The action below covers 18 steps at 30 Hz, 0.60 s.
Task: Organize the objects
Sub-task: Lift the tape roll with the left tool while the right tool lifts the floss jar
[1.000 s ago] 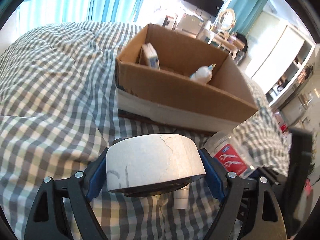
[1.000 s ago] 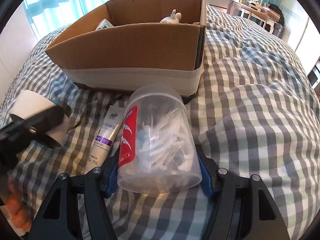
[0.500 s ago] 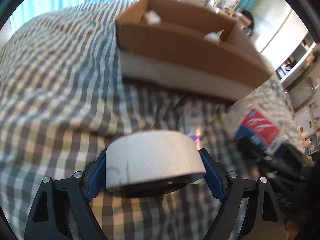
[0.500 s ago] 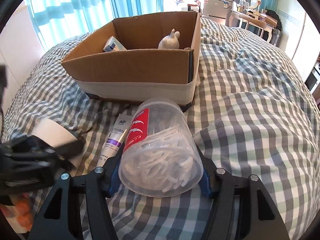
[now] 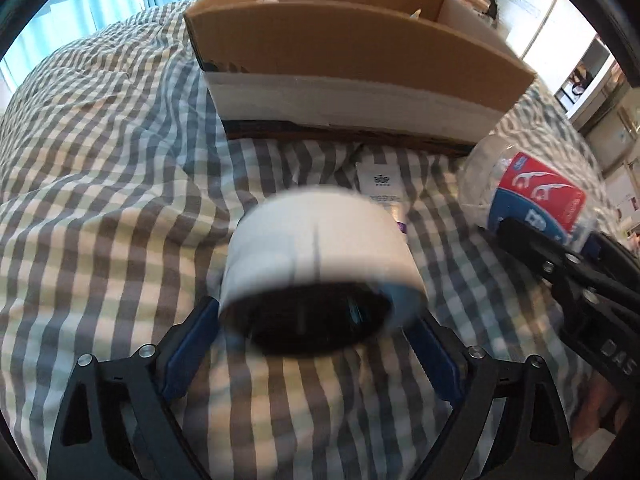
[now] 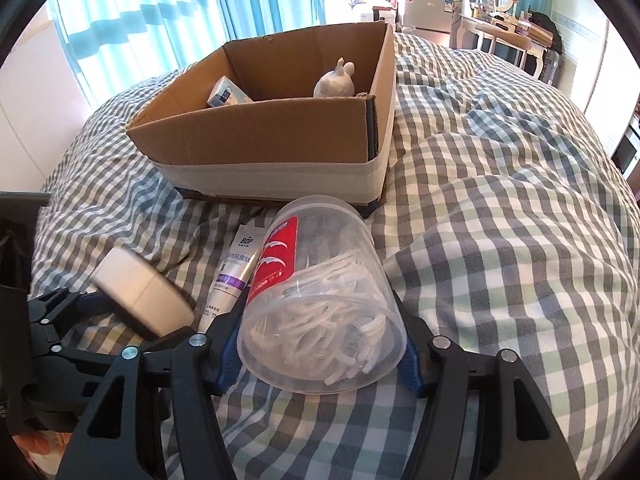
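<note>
A soft, rumpled gingham quilt (image 5: pixel 100 184) lies under my left tongs (image 5: pixel 316 344), whose blue pads pinch a blurred white tape roll (image 5: pixel 320 248), a squat cylinder with a dark hollow core; the corrugated cardboard box (image 5: pixel 352 52) sits ahead. From my right tongs (image 6: pixel 320 356), clamped on a clear plastic jar (image 6: pixel 320 304) of white floss picks, a flat white tube (image 6: pixel 236 268) lies just left, the box beyond.

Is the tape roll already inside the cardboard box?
No, the tape roll sits between the left gripper fingers above the bedspread, well short of the cardboard box.
</note>
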Motion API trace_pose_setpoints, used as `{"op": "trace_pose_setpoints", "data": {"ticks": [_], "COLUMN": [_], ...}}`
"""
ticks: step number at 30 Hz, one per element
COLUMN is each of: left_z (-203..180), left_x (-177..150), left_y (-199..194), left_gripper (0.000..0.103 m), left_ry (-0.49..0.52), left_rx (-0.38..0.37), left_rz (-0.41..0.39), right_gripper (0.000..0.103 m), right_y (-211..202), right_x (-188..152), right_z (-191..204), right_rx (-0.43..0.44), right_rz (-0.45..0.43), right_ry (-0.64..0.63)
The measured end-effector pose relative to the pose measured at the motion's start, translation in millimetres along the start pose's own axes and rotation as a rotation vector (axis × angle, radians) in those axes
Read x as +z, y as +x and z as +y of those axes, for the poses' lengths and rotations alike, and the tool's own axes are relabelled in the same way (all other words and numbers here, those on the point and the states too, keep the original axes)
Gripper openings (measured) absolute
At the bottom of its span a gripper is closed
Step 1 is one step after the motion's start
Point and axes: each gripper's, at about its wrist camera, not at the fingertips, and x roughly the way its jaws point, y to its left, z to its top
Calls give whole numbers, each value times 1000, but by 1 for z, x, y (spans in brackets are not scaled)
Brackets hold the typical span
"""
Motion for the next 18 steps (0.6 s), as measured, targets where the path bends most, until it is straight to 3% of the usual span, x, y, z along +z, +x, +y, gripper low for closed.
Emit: {"op": "trace_pose_setpoints", "data": {"ticks": [7,13,18], "left_z": [5,14,1], "left_x": [-6,-2,9], "left_y": [-29,-30,-21], "left_gripper": [95,95,95], "left_ry": [-2,-17,34], "left_rx": [-19,-44,-28], "left_rz": [-48,-81,-111], "right_gripper": [62,62,62], "right_y": [-12,-18,-17], "right_x": [0,-3,-2], "right_z": [1,0,-1], "right_rx": [1,7,11], "right_rz": [-18,-22,-18], "right_ry": [1,4,11]}}
